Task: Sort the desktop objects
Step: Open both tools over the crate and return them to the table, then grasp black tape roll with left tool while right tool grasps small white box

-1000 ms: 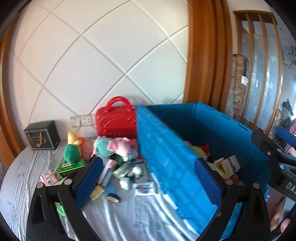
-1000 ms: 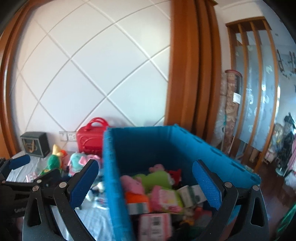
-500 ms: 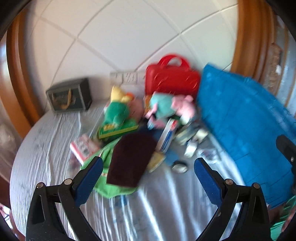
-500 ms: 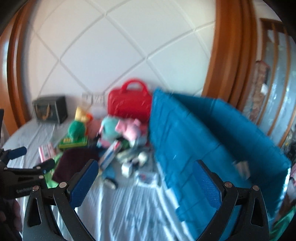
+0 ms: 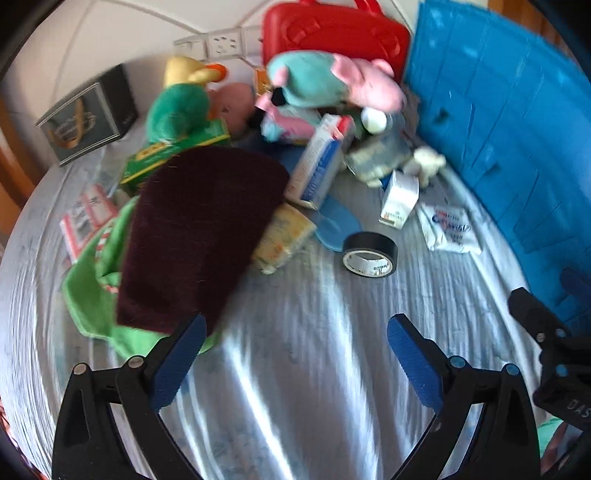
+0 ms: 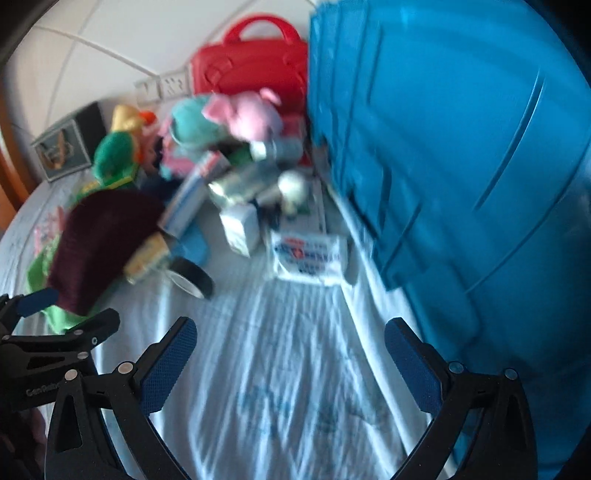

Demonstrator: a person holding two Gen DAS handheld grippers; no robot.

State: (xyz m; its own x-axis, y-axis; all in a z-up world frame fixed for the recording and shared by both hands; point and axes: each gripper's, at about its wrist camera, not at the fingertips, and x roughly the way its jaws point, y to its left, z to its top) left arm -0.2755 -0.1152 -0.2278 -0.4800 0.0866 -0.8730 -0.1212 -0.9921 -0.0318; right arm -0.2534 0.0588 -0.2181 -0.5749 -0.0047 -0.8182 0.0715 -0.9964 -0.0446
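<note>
A pile of objects lies on the white cloth: a dark maroon cloth [image 5: 199, 229] over a green cloth [image 5: 92, 291], a black tape roll [image 5: 369, 254], a white packet [image 5: 448, 227], a small white box [image 5: 399, 199], a blue-white box [image 5: 319, 162], plush toys [image 5: 332, 83]. The blue bin [image 5: 517, 129] stands at the right. My left gripper [image 5: 295, 343] is open and empty, over bare cloth in front of the pile. My right gripper [image 6: 290, 347] is open and empty beside the bin [image 6: 461, 166]; the packet [image 6: 308, 254] and tape roll [image 6: 190, 278] lie ahead of it.
A red case [image 5: 332, 33] stands against the tiled wall behind the pile. A dark box [image 5: 86, 118] sits at the back left. The right gripper's body shows at the right edge of the left wrist view [image 5: 554, 354]; the left one shows at the left of the right wrist view [image 6: 55, 343].
Both grippers have swung from the bin's top leftward and down toward the pile on the cloth. The bin's inside is out of view now.
</note>
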